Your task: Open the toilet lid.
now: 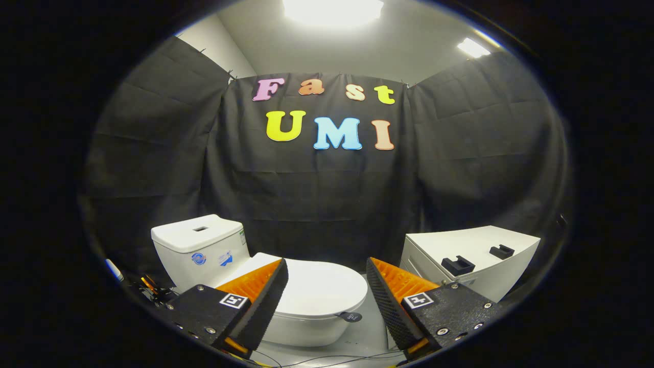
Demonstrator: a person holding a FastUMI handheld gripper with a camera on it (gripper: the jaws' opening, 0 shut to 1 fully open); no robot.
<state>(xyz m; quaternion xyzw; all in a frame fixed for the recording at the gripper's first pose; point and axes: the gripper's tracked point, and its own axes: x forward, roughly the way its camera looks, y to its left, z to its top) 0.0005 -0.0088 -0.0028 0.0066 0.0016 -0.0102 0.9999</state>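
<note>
We held the gripper [327, 296] with its fingers spread wide and nothing between them, well short of the toilet. Through the gap, just beyond the fingertips, lay the toilet lid [319, 290], closed flat on the bowl [306, 329]. Its long axis ran from the cistern [199, 250] at the far left toward us and to the right, so its rounded front edge was the near end. A small dark tab [350, 317] stuck out from that front edge, slightly right of centre between the fingers. We judged the lift had to start there, reaching forward and down. A white cabinet [470, 260] stood apart on the right.
</note>
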